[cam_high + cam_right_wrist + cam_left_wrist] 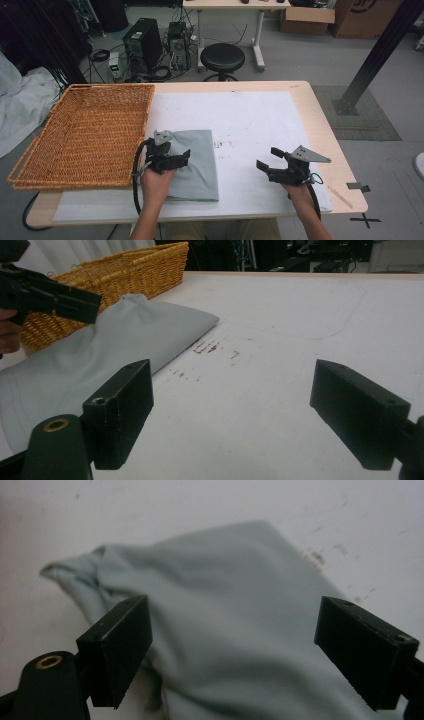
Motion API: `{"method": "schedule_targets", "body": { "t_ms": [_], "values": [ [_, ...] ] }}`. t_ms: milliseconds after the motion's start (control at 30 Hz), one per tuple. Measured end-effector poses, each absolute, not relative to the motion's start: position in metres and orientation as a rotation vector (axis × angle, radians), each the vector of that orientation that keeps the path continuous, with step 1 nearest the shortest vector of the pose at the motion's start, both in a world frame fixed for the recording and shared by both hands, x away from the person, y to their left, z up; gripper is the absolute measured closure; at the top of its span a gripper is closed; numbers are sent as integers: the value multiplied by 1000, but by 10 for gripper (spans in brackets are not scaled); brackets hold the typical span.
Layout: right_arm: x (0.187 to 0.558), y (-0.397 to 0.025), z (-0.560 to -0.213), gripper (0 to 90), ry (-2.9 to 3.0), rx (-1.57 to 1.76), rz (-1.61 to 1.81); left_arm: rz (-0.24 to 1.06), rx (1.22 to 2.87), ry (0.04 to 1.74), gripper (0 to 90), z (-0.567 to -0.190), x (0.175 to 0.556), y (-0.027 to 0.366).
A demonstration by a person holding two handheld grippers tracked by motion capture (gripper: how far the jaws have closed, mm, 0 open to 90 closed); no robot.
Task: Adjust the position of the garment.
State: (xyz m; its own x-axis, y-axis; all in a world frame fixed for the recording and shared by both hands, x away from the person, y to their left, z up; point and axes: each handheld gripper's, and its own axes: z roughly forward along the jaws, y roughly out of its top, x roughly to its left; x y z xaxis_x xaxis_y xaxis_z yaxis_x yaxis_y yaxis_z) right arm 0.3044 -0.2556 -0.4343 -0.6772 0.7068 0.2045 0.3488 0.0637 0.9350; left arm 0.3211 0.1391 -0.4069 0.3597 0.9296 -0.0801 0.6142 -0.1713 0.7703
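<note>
At the far left of the high view we see a white sheet cut off by the frame edge, and next to it the basket, standing on the left part of the table with its near corner past the table's edge. Just right of the basket lies the cloth, folded, on the white mat; its left edge is hidden under the left gripper, so we cannot tell how far it reaches toward the basket. In the left gripper view the jaws stand wide apart over the cloth, holding nothing, and the cloth's near end runs out of the bottom of the picture while its far left corner is bunched. Whether the jaws touch the fabric is hard to make out. Further right, dark smudges mark the mat just beside the cloth. The right gripper is well apart from the cloth, over bare mat, its jaws also spread wide and empty. In its view the cloth is cut off at the left, with the left gripper above it.
</note>
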Motion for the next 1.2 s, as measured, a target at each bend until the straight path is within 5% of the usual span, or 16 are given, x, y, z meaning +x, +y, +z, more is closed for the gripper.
{"method": "schedule_targets", "body": {
  "t_ms": [467, 667, 767, 1200],
  "values": [
    [304, -253, -432, 186, 2053, 1043, 1666, 469, 2049, 1512, 265, -431, 337, 133],
    [303, -247, -434, 190, 2069, 1032, 1670, 452, 1989, 1449, 600, -433, 336, 140],
    [303, -245, -435, 193, 2077, 1026, 1674, 462, 1979, 1442, 667, -434, 340, 140],
    [308, -247, -435, 195, 2083, 1028, 1676, 380, 1810, 1511, 708, -438, 369, 134]
  ]
}}
